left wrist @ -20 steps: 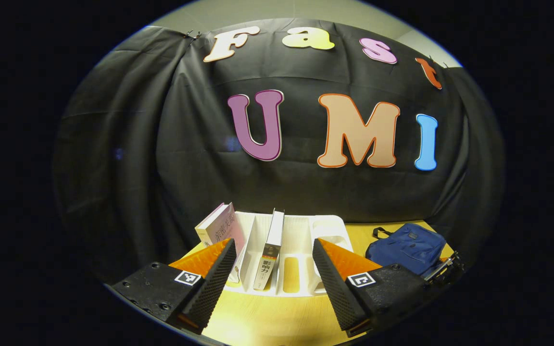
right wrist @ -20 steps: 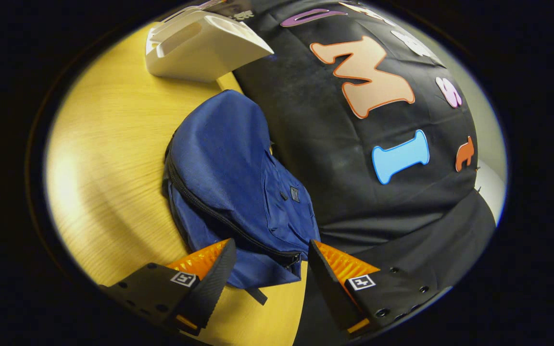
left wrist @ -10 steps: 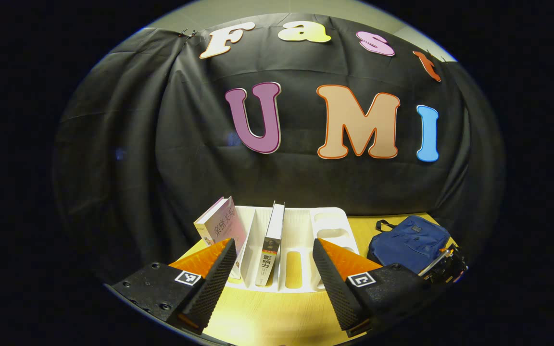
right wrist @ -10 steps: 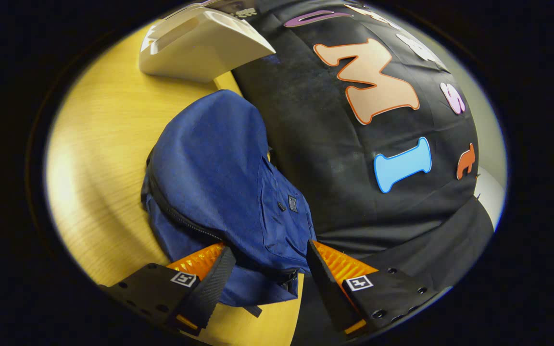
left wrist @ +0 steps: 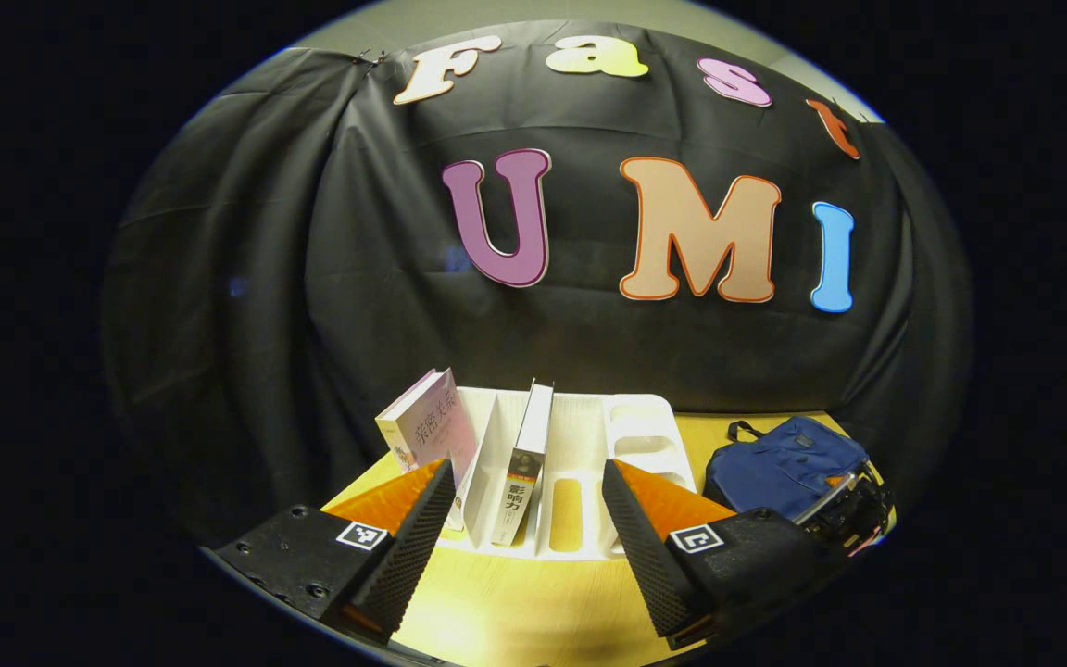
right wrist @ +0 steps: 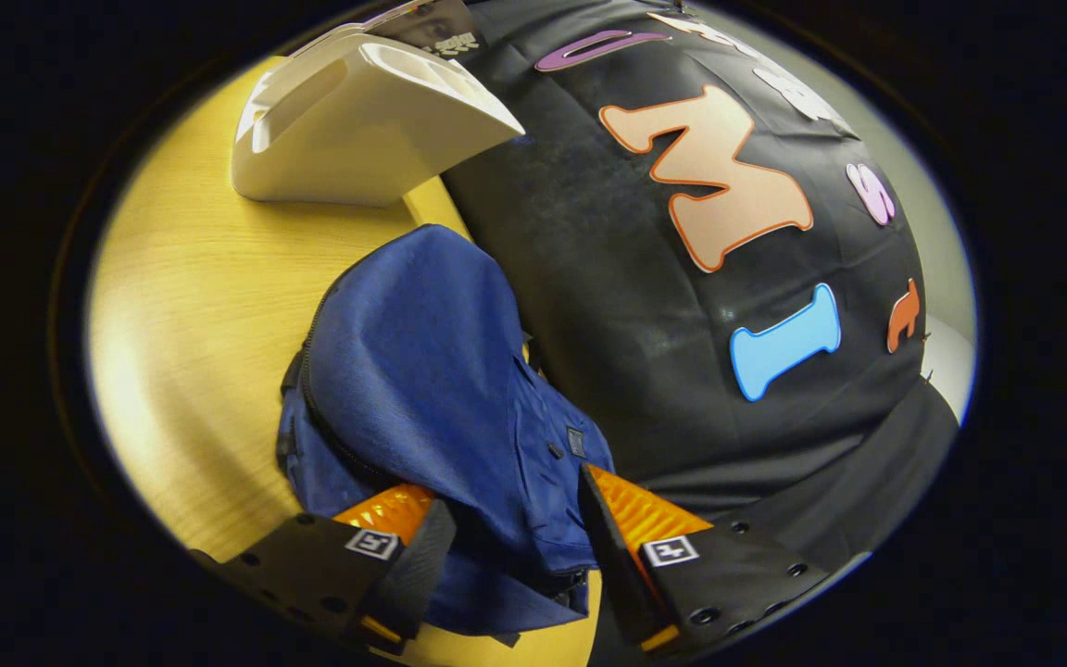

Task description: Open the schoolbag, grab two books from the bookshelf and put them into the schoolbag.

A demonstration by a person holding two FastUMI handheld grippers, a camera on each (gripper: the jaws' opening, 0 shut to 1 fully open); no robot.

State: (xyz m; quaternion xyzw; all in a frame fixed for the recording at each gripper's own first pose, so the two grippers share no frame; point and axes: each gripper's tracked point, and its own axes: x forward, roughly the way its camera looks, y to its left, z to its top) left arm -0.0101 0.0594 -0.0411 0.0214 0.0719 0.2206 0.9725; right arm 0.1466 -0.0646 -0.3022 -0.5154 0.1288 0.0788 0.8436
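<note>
Schoolbag (right wrist: 422,371) lies flat and zipped on the yellow table (right wrist: 191,306) against the booth's black cloth, just beside the white bookshelf (right wrist: 348,139), as the right gripper (right wrist: 515,547) straddles its lower corner with jaws apart, apparently to reach the zip (right wrist: 334,435) so the bag can be opened. Well apart, the left gripper (left wrist: 529,523) hangs before the bookshelf, jaws open and empty, lined up on two books: one upright (left wrist: 524,472), one leaning (left wrist: 427,431), both still to be taken
</note>
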